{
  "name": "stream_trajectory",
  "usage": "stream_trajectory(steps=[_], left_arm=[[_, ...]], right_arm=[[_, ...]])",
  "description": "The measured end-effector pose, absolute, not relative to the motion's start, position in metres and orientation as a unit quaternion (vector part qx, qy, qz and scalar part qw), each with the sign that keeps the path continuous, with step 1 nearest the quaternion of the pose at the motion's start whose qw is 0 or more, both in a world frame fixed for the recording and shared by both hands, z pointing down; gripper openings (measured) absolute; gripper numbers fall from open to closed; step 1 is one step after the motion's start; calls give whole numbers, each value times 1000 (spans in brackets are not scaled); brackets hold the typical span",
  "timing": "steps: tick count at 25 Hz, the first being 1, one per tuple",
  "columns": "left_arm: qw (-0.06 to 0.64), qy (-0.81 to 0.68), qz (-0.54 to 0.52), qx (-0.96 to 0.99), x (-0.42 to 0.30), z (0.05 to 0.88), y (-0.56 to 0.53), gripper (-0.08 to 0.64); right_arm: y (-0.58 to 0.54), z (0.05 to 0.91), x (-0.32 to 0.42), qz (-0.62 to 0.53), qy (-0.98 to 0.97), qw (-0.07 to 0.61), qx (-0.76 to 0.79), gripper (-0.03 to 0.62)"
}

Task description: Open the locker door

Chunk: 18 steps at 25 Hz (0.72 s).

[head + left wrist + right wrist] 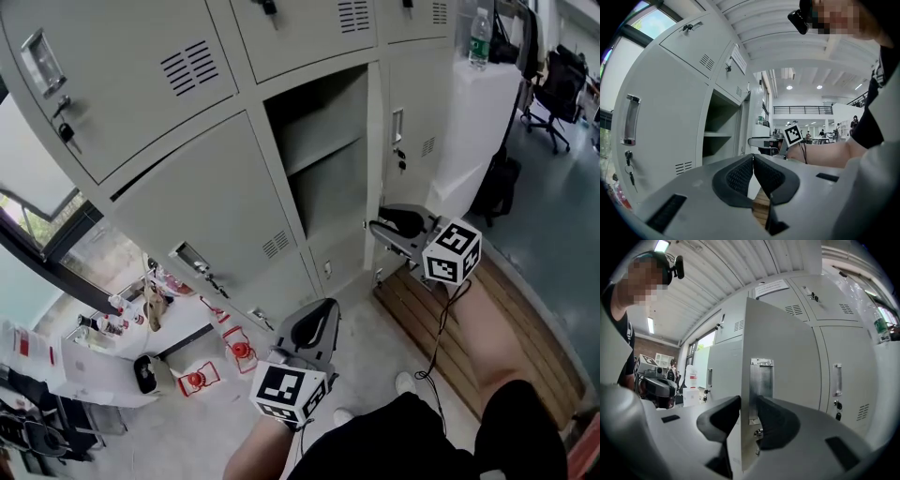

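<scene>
Head view: locker door (373, 159) swung out, seen edge-on beside open compartment (319, 159). Right gripper (377, 228) at door edge. Left gripper (319, 314) lower, apart from lockers.
Left gripper view: jaws clenched together, nothing between them.
Right gripper view: jaws grasping locker door edge, at metal handle plate (761, 380).

A clear bottle (479, 37) with a green label stands on a tall white cabinet (473, 122) at upper right. A black bag (495, 187) leans at the cabinet's foot. Behind them is a black office chair (551, 89) on a grey-green floor (553, 216). A slatted wooden platform (405, 298) lies on the floor. At left is a dark-framed window (42, 225). Below it, a white surface (84, 370) carries small bottles (103, 323). Beside it, red-and-white items (239, 352) lie on the floor. In the distance, a railed balcony (802, 110) hangs under ceiling lights.
</scene>
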State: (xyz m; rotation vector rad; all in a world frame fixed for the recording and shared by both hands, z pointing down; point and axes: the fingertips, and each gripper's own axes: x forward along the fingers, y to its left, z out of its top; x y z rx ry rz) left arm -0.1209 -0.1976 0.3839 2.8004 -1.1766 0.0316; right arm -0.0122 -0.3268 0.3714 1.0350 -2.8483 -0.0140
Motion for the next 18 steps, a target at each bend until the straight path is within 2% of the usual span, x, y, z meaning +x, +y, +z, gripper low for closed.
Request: stream_trajectory(steps=[11,18], left_arm=[[58,-412,1,909,-38,378,-204,20],[54,-426,-2,903,0,374,-207,20]], right_arm=[[-312,369,31,-4,-948,48,316,187],[-309,369,47,-21,-934,63,351,193]])
